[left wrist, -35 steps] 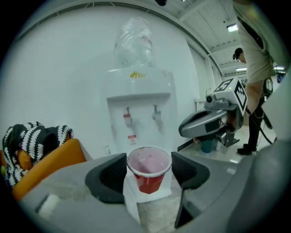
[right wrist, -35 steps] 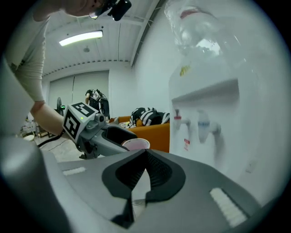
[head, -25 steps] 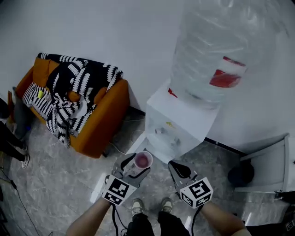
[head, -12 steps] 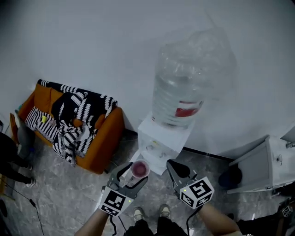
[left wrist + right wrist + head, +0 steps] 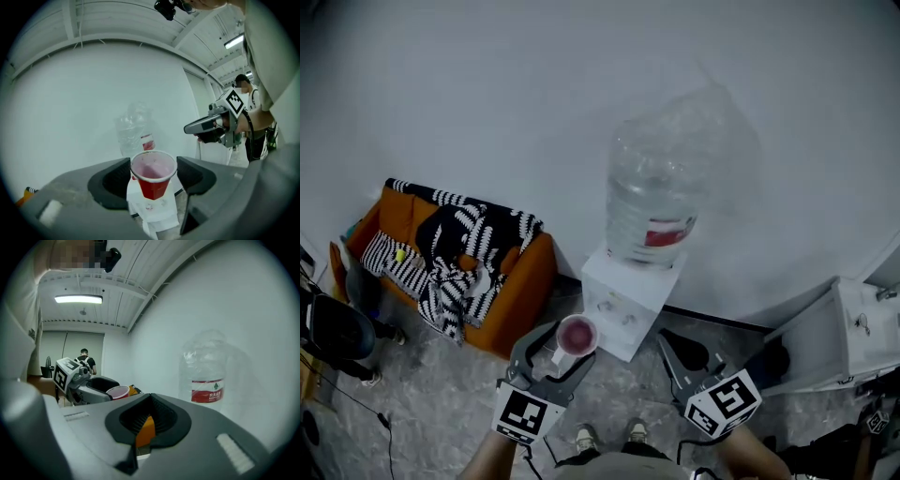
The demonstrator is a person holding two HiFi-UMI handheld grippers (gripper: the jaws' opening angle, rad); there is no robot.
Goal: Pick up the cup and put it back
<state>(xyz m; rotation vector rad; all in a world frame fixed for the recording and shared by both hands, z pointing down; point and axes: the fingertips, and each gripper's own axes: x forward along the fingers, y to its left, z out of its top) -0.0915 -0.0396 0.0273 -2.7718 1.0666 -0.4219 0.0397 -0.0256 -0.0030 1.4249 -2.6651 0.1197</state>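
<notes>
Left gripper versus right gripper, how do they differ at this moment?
The left gripper has its jaws spread wide and closed on the red cup; the right gripper has its jaws together with nothing between them. In the head view the left gripper sits nearer the orange sofa than the right gripper does. Both are aimed roughly toward the water dispenser.

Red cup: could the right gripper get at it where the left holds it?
Probably yes: the red cup stands rim-up in the left gripper, with open air between it and the right gripper. That gripper's jaws look shut, so open them first.
</notes>
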